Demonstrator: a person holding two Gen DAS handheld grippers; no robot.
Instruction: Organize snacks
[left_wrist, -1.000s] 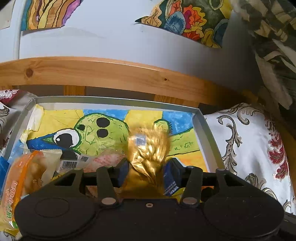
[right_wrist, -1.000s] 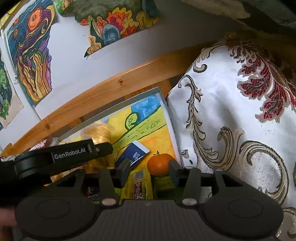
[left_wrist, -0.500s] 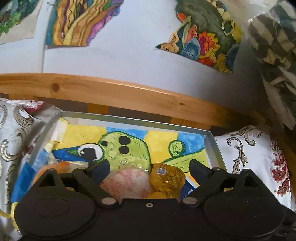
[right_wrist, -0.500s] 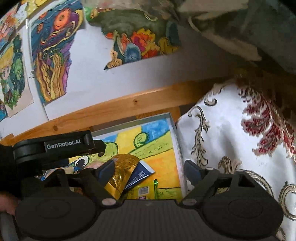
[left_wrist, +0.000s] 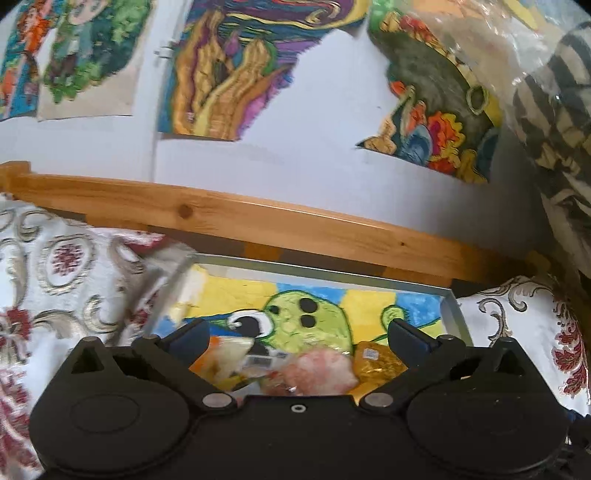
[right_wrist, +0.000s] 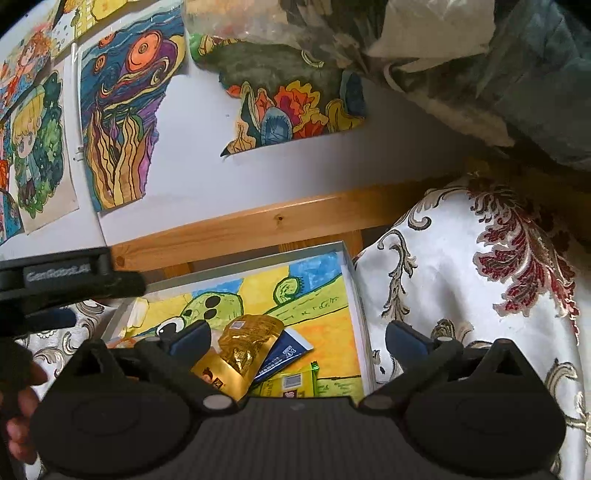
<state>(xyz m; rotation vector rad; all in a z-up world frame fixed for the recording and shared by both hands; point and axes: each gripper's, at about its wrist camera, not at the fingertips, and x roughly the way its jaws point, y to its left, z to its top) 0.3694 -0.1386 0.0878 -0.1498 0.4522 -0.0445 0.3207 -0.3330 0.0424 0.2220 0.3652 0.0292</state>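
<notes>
Snacks are seen gathered in a shallow tray (right_wrist: 352, 295) lined with a bright cartoon drawing, set between patterned cloth (right_wrist: 461, 295) and a wooden rail (left_wrist: 258, 221). In the right wrist view a gold foil pouch (right_wrist: 243, 350) lies near tray centre, resting partly on a blue sachet (right_wrist: 286, 354) at its 4 o'clock, with a yellow packet (right_wrist: 291, 384) at 5 o'clock. In the left wrist view a pink wrapped snack (left_wrist: 317, 373) and an orange-and-white bag (left_wrist: 225, 354) are seen at 9 o'clock of the gold pouch. Both the left gripper (left_wrist: 299, 332) and right gripper (right_wrist: 297, 334) are held above the tray with jaws spread wide, nothing between them. The pouch is judged light, crinkly and slippery, its contents possibly crushable; a grip across the flat sealed edge or a pinched corner is advised, not the puffed middle. The sachet is judged thin and flat, hard to lift unless an overhanging edge is taken.
</notes>
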